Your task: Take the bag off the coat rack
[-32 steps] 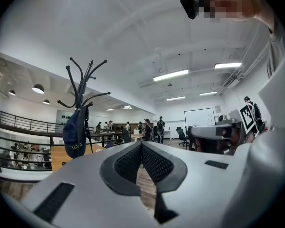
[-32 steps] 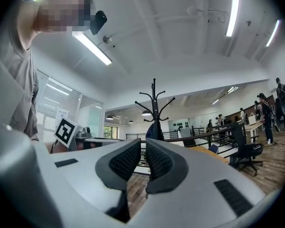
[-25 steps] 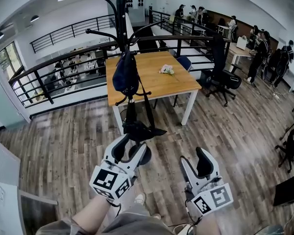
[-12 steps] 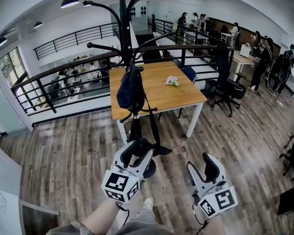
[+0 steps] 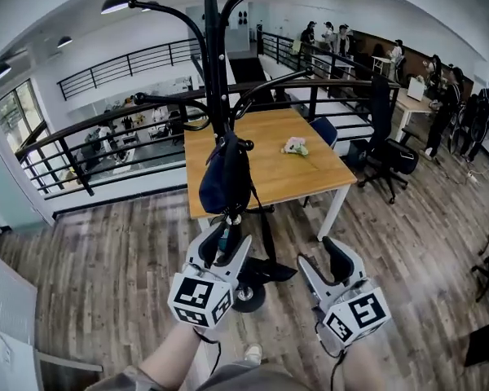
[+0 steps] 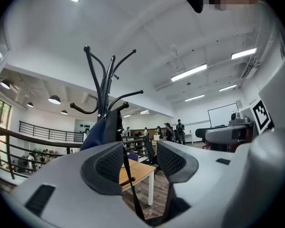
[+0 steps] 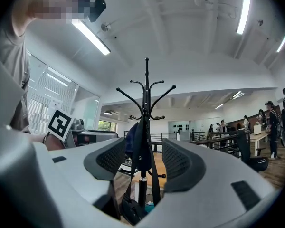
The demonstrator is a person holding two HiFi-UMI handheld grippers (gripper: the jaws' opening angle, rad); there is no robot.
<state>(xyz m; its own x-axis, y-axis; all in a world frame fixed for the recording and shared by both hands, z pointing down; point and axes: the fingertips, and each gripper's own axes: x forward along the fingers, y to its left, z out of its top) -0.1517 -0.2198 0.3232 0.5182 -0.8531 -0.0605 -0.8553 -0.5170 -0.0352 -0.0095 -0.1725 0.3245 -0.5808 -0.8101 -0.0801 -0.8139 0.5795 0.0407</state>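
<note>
Head view: below bag (image 5: 225,177), left gripper (image 5: 224,241) closes wide-spread round strap (image 6: 127,177); right gripper (image 5: 324,259) spread; tugging may topple coat rack (image 5: 214,72).

Place was an open-plan office on an upper mezzanine level. Black metal railing (image 5: 106,133) ran along the edge; below it sat what looked like rows of workstations (image 5: 118,141), too small to be sure. Wooden table (image 5: 310,173), swivel office chair (image 5: 387,149) and coat rack (image 5: 216,72) stood on wood-plank floor (image 5: 106,267). People (image 5: 448,96) gathered at far desks. Strip lights (image 6: 188,72) hung overhead.
</note>
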